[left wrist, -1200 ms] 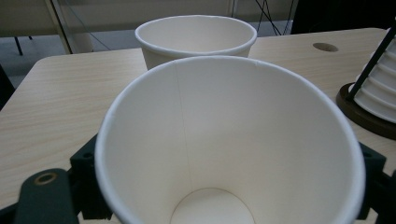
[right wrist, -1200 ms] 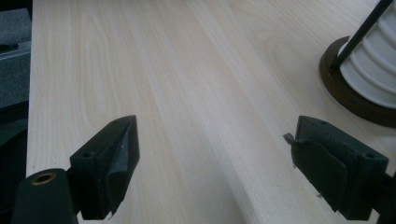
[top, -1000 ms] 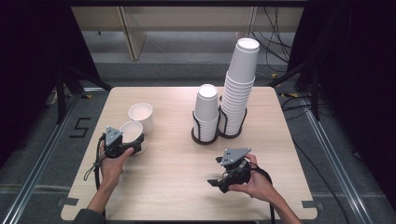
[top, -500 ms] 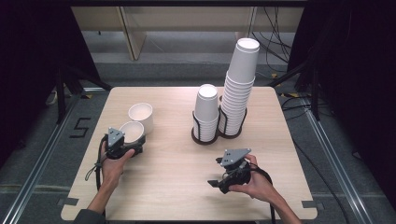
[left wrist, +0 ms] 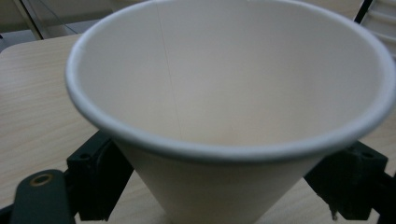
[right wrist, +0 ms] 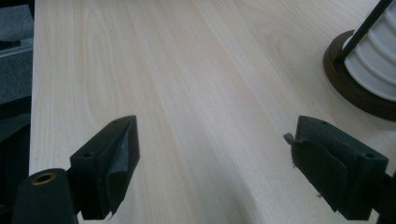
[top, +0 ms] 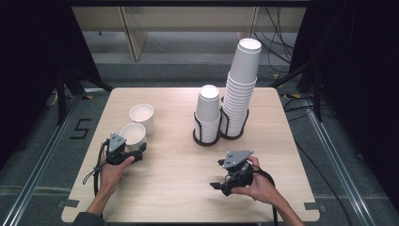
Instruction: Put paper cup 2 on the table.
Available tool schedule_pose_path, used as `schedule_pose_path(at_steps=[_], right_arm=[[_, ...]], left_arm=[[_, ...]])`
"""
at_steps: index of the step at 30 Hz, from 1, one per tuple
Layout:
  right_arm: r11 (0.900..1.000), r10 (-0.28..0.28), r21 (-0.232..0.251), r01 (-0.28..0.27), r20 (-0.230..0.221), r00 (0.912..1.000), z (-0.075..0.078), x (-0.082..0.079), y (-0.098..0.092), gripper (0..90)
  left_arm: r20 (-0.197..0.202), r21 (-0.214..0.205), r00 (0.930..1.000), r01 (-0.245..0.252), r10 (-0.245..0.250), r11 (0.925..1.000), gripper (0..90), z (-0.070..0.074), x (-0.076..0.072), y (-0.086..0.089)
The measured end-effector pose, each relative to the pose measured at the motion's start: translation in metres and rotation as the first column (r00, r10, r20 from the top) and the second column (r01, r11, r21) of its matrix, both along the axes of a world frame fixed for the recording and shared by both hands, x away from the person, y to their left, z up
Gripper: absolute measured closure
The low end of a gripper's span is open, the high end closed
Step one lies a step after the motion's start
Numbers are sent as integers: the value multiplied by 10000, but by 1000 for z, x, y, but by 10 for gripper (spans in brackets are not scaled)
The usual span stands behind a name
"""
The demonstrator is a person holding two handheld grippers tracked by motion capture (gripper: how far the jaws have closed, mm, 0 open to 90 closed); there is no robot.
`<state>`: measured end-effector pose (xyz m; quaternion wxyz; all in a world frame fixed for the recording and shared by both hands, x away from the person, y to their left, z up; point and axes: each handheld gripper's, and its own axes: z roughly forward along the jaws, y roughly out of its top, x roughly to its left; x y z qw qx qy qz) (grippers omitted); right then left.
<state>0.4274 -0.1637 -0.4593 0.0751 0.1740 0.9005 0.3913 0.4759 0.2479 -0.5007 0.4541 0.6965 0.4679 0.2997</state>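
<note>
Spread across the middle of the high view: a pale wooden table [top: 179, 188], ringed by grey floor. Toward its far right, rose well above all else as a tall stack [top: 242, 84] of white paper cups, mouths down, leaning slightly. Just beside it on the left, stood lower as a short stack [top: 207, 110] of the same cups. Sat both in a dark wire holder [top: 207, 140] with two round bases, touching each other.

On the left half of the table, well apart from the holder, stood upright and mouth up as a far cup [top: 141, 115]. Just in front of it, nearly touching, sat as a near cup [top: 133, 133], white and empty, at the table's left side, close to the person's left hand.

Reached in from the near edge on the left: the left tongs [top: 136, 151], clamped low on the near cup's wall, one black jaw against each side. Had just been closing, with that cup between them. Seen from the left gripper view, showed the cup's open mouth and bare inside.

Hovered over bare wood near the front right: the right tongs [top: 217, 174], held in the person's right hand and pointed toward the table's left. Stood wide apart, with nothing between them, the holder's base off to one side in the right gripper view.
</note>
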Motion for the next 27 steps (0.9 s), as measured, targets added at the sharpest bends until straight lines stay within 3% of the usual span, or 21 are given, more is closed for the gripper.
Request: schedule_pose_path(at_steps=[7, 16, 21, 27], right_arm=[[10000, -56, -42, 56, -42, 10000, -1, -1, -2, 162], [10000, -6, -67, 5, -59, 10000, -2, -2, -2, 162], [10000, -21, -45, 20, -72, 10000, -3, -2, -3, 161], [9999, 5, -124, -6, -115, 9999, -4, -2, -2, 160]], left_arm=[[-320, 233, 9993, 178, -171, 9996, 143, 1, -4, -1], [-772, 341, 9970, -80, 106, 9994, 145, -4, -13, -7], [-854, 294, 9963, -101, 126, 9995, 145, -2, -19, -6], [-471, 65, 9988, -118, 120, 9999, 145, 4, -26, -4]])
